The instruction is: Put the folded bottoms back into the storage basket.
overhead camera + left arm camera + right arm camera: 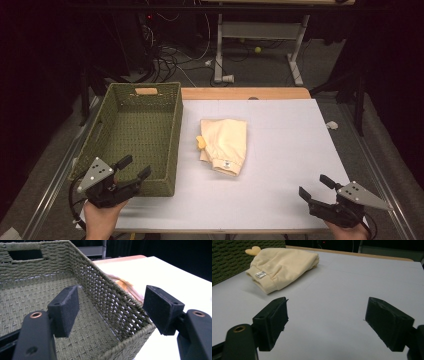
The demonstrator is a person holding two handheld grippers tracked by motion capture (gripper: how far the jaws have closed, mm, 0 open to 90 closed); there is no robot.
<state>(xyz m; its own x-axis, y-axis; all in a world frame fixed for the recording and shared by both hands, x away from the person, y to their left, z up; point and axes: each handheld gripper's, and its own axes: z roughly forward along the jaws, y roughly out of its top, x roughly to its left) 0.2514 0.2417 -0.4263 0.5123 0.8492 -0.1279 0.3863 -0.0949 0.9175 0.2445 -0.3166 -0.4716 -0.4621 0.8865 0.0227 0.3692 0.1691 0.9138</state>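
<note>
Basically, we're looking at a folded cream garment point(224, 145) mid-table, just beside the green woven basket point(169, 150): soft, light, floppy, so we'd pinch the ribbed cuff edge. White tag point(261, 274) there, print probably too small to read. Left gripper point(133, 168) and right gripper point(315, 186) both wide open, empty.

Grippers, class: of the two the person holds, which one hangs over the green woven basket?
The left gripper: its open jaws straddle the green woven basket's near right corner. The right gripper, also open, is over bare white table, apart from the folded cream garment.
</note>
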